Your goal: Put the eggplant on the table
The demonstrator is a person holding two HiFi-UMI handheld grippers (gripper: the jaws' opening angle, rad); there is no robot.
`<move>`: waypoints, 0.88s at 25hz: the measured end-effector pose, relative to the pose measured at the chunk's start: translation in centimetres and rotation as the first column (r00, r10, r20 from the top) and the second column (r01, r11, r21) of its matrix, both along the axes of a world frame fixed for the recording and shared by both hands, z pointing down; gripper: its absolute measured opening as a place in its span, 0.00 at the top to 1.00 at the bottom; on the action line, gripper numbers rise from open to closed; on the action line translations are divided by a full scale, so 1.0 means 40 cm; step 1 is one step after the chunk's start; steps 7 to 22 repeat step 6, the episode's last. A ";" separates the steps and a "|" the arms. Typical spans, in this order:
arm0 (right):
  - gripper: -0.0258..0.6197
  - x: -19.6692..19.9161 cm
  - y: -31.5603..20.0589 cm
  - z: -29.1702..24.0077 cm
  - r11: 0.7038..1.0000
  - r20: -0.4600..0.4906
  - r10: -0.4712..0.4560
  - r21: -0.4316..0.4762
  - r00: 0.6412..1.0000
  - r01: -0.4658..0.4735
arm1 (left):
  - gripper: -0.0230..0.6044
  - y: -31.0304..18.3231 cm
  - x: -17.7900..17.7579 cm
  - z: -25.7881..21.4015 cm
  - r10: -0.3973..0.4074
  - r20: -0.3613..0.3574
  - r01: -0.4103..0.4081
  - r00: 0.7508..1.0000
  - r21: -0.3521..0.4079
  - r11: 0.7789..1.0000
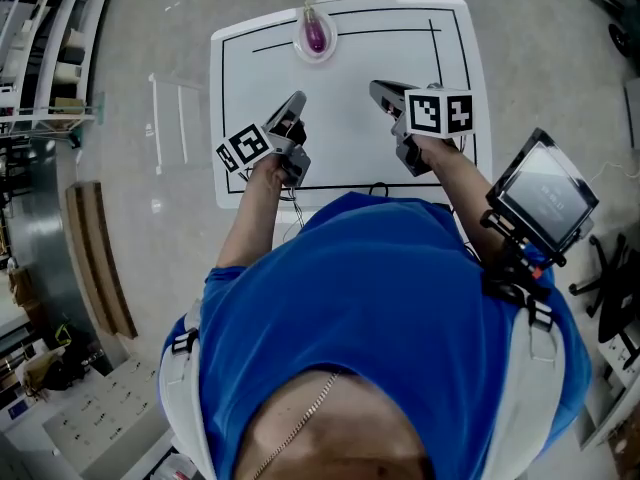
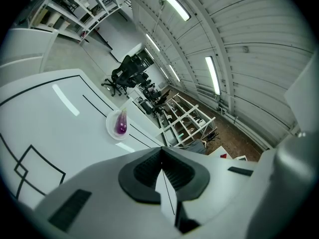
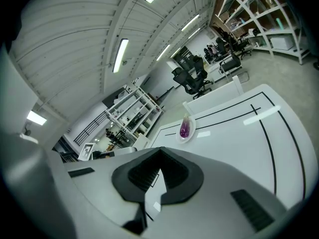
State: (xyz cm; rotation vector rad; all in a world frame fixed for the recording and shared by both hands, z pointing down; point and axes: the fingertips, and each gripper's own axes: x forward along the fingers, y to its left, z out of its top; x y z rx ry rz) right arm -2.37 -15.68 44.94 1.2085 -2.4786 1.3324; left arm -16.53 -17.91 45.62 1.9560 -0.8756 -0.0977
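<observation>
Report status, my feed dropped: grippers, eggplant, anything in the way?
Left gripper and right gripper shut, empty, above near half of table. Purple eggplant lying on plate at far edge. Nothing in the way.

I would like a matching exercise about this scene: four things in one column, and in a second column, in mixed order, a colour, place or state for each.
Things:
1. eggplant
2. plate
3. left gripper
4. table

Descriptions:
a. white with black lines
b. jaws shut, nothing between them
c. purple
d. near the table's far edge, under the eggplant

Pairs: 1-c, 2-d, 3-b, 4-a
</observation>
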 end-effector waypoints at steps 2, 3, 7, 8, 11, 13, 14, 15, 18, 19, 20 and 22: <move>0.96 -0.001 0.002 0.006 1.000 0.005 -0.003 -0.002 1.000 0.003 | 0.95 0.006 0.004 0.006 0.005 0.006 -0.005 1.000 0.000 1.000; 0.96 -0.001 0.003 0.008 1.000 0.006 -0.005 -0.003 1.000 0.005 | 0.95 0.007 0.008 0.008 0.007 0.008 -0.007 1.000 -0.001 1.000; 0.96 0.006 -0.001 0.013 1.000 0.009 -0.011 -0.006 1.000 0.011 | 0.95 0.008 0.023 0.011 0.012 0.012 -0.012 1.000 -0.003 1.000; 0.96 0.006 -0.001 0.013 1.000 0.009 -0.011 -0.006 1.000 0.011 | 0.95 0.008 0.023 0.011 0.012 0.012 -0.012 1.000 -0.003 1.000; 0.96 0.006 -0.001 0.013 1.000 0.009 -0.011 -0.006 1.000 0.011 | 0.95 0.008 0.023 0.011 0.012 0.012 -0.012 1.000 -0.003 1.000; 0.96 0.006 -0.001 0.013 1.000 0.009 -0.011 -0.006 1.000 0.011 | 0.95 0.008 0.023 0.011 0.012 0.012 -0.012 1.000 -0.003 1.000; 0.96 0.006 -0.001 0.013 1.000 0.009 -0.011 -0.006 1.000 0.011 | 0.95 0.008 0.023 0.011 0.012 0.012 -0.012 1.000 -0.003 1.000; 0.96 0.006 -0.001 0.013 1.000 0.009 -0.011 -0.006 1.000 0.011 | 0.95 0.008 0.023 0.011 0.012 0.012 -0.012 1.000 -0.003 1.000; 0.96 0.006 -0.001 0.013 1.000 0.009 -0.011 -0.006 1.000 0.011 | 0.95 0.008 0.023 0.011 0.012 0.012 -0.012 1.000 -0.003 1.000; 0.96 0.006 -0.001 0.013 1.000 0.009 -0.011 -0.006 1.000 0.011 | 0.95 0.008 0.023 0.011 0.012 0.012 -0.012 1.000 -0.003 1.000; 0.96 0.006 -0.001 0.013 1.000 0.009 -0.011 -0.006 1.000 0.011 | 0.95 0.008 0.023 0.011 0.012 0.012 -0.012 1.000 -0.003 1.000; 0.96 0.006 -0.001 0.013 1.000 0.009 -0.011 -0.006 1.000 0.011 | 0.95 0.008 0.023 0.011 0.012 0.012 -0.012 1.000 -0.003 1.000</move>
